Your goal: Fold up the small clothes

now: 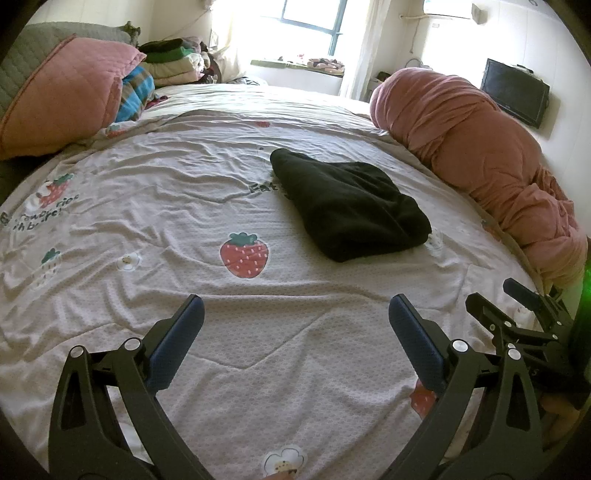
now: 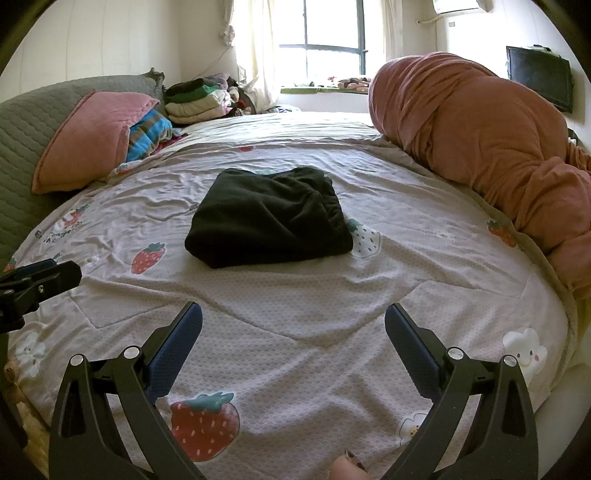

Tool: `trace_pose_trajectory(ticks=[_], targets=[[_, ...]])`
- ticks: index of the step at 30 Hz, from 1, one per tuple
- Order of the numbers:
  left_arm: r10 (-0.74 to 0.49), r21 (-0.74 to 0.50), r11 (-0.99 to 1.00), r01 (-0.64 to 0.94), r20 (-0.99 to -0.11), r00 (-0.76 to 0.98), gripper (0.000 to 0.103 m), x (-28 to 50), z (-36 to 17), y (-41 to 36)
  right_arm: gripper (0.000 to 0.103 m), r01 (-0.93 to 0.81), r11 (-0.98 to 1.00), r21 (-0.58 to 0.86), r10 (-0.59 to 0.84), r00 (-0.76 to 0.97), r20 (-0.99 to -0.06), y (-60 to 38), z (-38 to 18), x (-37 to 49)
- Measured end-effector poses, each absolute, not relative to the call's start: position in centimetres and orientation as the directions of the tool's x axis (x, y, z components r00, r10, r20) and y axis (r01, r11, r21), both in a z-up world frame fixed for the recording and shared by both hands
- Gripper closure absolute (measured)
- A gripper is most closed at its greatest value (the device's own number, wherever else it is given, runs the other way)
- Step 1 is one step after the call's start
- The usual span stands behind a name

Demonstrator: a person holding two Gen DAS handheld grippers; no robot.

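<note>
Both jaws wide apart above crinkled strawberry-print quilt, soft folded black garment beyond.

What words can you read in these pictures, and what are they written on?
"Eat": dark letters printed on the strawberry bedsheet, right beside the folded black garment, which hides whatever follows.
Two lines of print on the sheet near the strawberry drawing at the left: too warped and blurred to read.
The same print in the right wrist view: too small to read.
Nothing readable on the dark screen or the wall unit.

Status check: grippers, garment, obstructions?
Left gripper open, right gripper open, both empty. Black garment folded on bedsheet, untouched. Nothing between.
</note>
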State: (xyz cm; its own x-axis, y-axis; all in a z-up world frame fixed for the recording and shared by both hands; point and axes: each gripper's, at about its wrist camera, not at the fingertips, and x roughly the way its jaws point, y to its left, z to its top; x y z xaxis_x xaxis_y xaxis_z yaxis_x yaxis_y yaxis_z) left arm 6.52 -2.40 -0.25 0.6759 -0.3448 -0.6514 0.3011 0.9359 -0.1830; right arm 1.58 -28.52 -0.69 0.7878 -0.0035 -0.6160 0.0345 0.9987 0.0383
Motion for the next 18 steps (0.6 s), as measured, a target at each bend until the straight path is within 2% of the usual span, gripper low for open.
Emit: trace_pose_trajectory(ticks=[18], targets=[[-0.357, -0.197, 0.931, 0.306, -0.656, 0.665, 0.009, 6.46, -0.26, -2.48, 0.005, 0.072, 0.995, 0.062, -0.016, 0.772, -0.635, -29.44, -0.72, 1.59]])
